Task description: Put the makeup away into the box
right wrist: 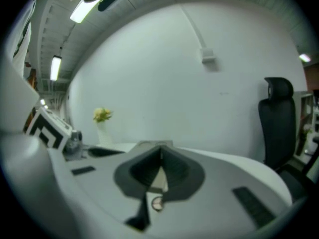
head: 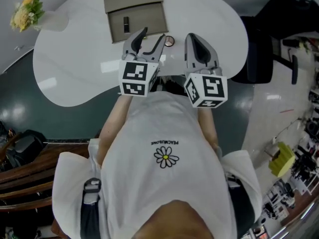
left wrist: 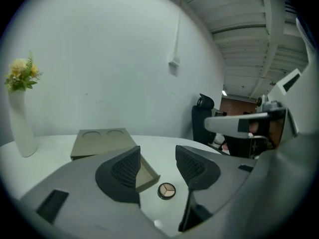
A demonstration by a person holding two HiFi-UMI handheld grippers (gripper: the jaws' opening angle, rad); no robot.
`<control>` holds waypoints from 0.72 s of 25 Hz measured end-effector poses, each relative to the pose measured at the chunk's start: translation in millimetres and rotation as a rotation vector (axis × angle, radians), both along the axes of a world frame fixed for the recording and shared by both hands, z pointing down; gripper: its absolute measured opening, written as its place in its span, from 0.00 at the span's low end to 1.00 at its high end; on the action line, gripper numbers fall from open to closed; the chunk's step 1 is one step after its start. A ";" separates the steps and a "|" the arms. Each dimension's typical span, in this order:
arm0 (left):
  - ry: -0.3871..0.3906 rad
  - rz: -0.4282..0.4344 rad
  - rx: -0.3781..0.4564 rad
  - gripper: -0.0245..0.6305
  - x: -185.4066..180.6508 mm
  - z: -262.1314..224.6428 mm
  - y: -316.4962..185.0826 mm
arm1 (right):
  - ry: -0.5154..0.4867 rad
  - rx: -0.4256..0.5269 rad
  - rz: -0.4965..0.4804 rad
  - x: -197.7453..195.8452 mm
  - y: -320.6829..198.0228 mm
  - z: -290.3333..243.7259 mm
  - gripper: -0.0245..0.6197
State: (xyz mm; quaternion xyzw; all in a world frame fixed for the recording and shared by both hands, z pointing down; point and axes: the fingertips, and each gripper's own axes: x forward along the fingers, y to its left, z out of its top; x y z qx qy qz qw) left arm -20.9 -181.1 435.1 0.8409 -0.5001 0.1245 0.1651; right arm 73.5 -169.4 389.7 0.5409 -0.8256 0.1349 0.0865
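Small round makeup compact [left wrist: 166,190], three-tone powder, lies flat on white oval desk [head: 75,68], just right of open drawer [head: 138,26] of tan cardboard box [left wrist: 102,142]. Left tool [left wrist: 157,166], jaws apart, nothing gripped, points at compact lying just ahead between jaw lines. Right tool [right wrist: 160,171], jaws together, empty, alongside. Left looks nearer for pickup; round compact has no long axis.
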 end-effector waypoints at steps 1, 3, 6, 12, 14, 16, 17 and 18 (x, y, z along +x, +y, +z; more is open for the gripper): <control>-0.018 0.030 -0.023 0.39 9.6 10.8 1.5 | 0.001 -0.005 0.014 5.7 1.2 1.1 0.09; -0.062 0.080 -0.067 0.40 25.7 33.7 4.8 | 0.005 -0.015 0.041 16.9 3.9 3.8 0.09; -0.112 0.146 -0.151 0.40 46.4 71.7 12.2 | 0.010 -0.034 0.082 34.5 9.1 9.4 0.09; -0.230 0.209 -0.288 0.44 64.3 142.9 16.4 | 0.022 -0.076 0.156 69.6 17.8 21.0 0.09; -0.265 0.219 -0.313 0.45 65.2 157.3 15.5 | 0.026 -0.094 0.182 81.0 23.1 27.1 0.09; -0.290 0.224 -0.326 0.45 67.7 165.0 14.5 | 0.027 -0.112 0.206 92.5 28.6 31.9 0.09; -0.299 0.223 -0.331 0.45 69.3 167.5 13.8 | 0.028 -0.120 0.214 97.7 30.8 33.6 0.09; -0.309 0.222 -0.335 0.45 70.7 169.9 12.7 | 0.029 -0.127 0.219 101.9 32.3 35.0 0.09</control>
